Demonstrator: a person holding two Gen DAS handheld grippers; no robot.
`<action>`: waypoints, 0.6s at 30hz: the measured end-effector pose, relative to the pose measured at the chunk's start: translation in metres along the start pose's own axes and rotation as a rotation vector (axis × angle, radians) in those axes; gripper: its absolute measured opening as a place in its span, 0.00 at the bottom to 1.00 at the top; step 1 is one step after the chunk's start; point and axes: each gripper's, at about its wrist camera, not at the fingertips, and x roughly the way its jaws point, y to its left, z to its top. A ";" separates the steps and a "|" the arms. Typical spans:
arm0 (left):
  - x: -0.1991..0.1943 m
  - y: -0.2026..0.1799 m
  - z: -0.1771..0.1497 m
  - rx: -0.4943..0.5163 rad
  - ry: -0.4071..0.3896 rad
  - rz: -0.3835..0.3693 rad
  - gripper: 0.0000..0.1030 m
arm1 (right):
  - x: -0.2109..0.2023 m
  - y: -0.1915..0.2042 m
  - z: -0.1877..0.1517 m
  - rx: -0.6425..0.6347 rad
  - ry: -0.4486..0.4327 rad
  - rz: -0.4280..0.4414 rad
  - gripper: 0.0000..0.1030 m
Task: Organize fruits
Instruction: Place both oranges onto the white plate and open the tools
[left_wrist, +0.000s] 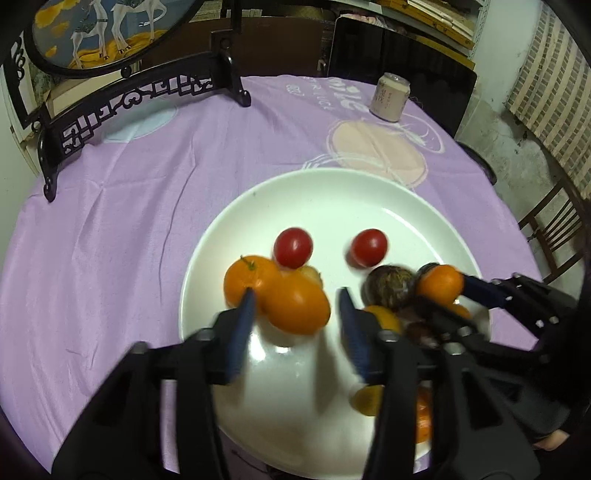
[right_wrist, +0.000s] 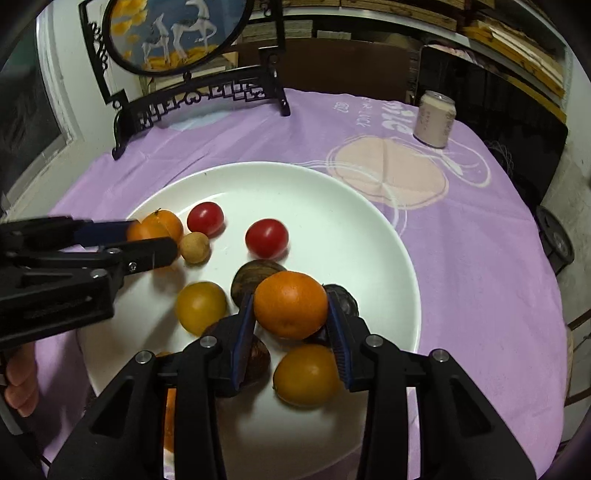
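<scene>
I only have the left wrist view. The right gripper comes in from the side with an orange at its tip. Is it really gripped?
Observer: Yes. In the right wrist view the orange sits between the right gripper pads, and both touch it.
Operator: Something pale peeks out behind my two orange fruits. What is it?
Observer: A small tan round fruit, lying on the white plate right next to them.
Operator: My own fingers block the near side of the plate. Anything there?
Observer: A yellow-orange fruit lies on the plate just below the right gripper's fingers.
</scene>
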 end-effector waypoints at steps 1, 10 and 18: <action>-0.005 0.001 0.001 -0.006 -0.017 -0.001 0.66 | -0.003 0.002 0.001 -0.016 -0.006 -0.025 0.50; -0.081 0.004 -0.044 0.002 -0.129 -0.012 0.66 | -0.077 0.014 -0.035 -0.001 -0.083 -0.018 0.57; -0.128 0.020 -0.125 -0.052 -0.204 0.048 0.73 | -0.114 0.043 -0.103 0.073 -0.085 0.035 0.57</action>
